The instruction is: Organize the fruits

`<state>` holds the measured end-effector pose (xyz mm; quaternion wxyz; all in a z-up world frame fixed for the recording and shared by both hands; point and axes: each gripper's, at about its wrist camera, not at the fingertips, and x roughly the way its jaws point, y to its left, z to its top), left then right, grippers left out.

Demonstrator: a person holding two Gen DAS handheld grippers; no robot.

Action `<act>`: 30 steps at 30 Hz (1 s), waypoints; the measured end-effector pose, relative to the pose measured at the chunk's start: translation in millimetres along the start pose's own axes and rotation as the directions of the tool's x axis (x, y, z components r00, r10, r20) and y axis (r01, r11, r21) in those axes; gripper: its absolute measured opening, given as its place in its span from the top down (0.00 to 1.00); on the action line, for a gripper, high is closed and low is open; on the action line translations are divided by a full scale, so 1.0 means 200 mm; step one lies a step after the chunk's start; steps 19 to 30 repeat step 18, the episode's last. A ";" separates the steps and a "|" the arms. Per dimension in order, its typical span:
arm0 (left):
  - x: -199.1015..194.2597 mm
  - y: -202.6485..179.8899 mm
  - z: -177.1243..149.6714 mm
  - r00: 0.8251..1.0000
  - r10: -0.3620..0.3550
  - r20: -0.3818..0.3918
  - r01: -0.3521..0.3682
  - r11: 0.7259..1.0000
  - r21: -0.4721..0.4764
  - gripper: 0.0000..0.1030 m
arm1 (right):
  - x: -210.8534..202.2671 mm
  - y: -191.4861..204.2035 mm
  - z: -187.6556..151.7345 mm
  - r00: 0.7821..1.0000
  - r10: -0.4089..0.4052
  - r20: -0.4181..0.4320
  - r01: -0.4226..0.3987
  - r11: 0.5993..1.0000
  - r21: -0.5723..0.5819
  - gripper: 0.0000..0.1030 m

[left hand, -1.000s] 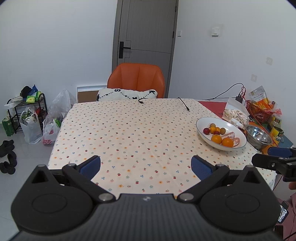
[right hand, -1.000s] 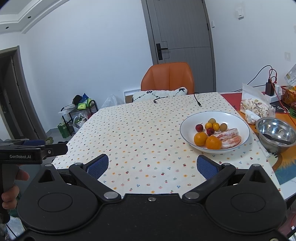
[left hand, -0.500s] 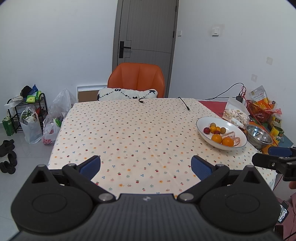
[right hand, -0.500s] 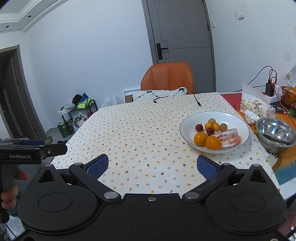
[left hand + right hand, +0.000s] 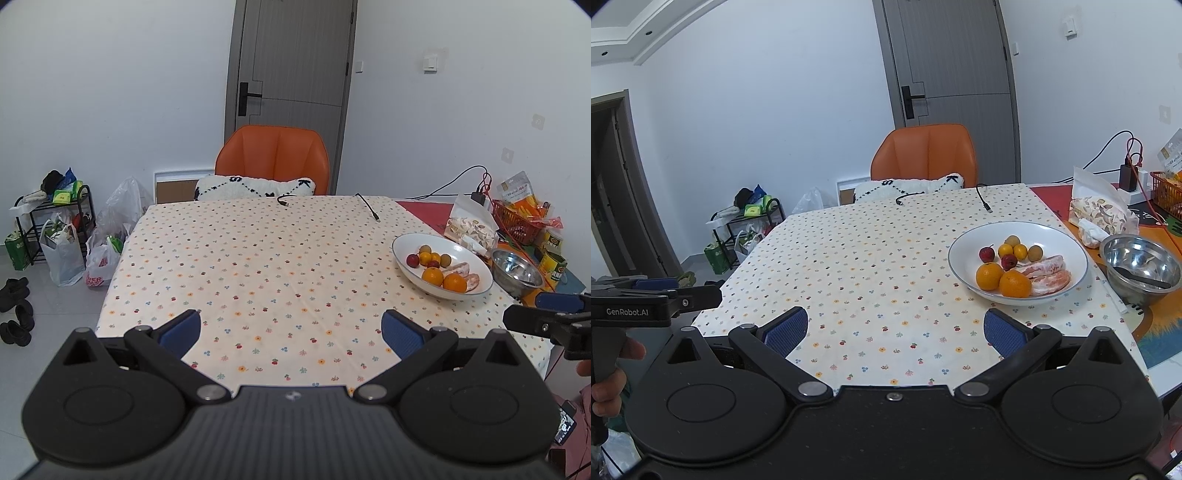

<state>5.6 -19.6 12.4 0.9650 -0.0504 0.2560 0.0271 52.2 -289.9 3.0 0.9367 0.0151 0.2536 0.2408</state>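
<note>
Your right claw [image 5: 893,328] is spread wide, blue pads [image 5: 785,329] apart over the near edge of the flowered tablecloth [image 5: 871,266], nothing between them. Your left claw [image 5: 291,328] reads the same: fully spread, empty, low centre of its frame, over bare cloth. Neither touches anything. Outward from the right claw, the white bowl [image 5: 964,245] sits right of centre in that view, well apart from the pads; in the left view the same bowl is at mid-right. All the fruit is in it: two oranges [image 5: 989,276] at the near side, touching each other, peeled citrus segments [image 5: 1047,272] just beside them to the right, and a cluster of small fruits [image 5: 1010,253] behind, red and yellow, too small to name for certain. Handling, as a judgement: oranges are firm and round, likely to roll, so take one across its widest part with a moderate squeeze. The peeled segments look soft and wet, easily crushed or torn; pinch lightly across the middle. Small fruits are light and slick-skinned; close slowly or they may squirt out. A steel bowl [image 5: 1141,267] with a utensil sits at the far right, just beside the white bowl. An orange chair [image 5: 923,151] stands beyond the table, upper centre.
</note>
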 end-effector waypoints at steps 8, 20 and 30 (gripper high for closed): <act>-0.01 0.01 -0.01 1.000 -0.003 0.009 0.003 1.000 0.005 0.00 | 0.01 -0.01 0.00 1.000 -0.002 -0.003 0.002 1.000 0.001 0.00; -0.02 0.01 -0.01 1.000 -0.002 0.024 0.002 1.000 -0.003 0.00 | 0.01 -0.01 -0.01 1.000 -0.003 -0.005 0.003 1.000 -0.003 0.00; -0.02 0.01 -0.01 1.000 -0.002 0.024 0.002 1.000 -0.003 0.00 | 0.01 -0.01 -0.01 1.000 -0.003 -0.005 0.003 1.000 -0.003 0.00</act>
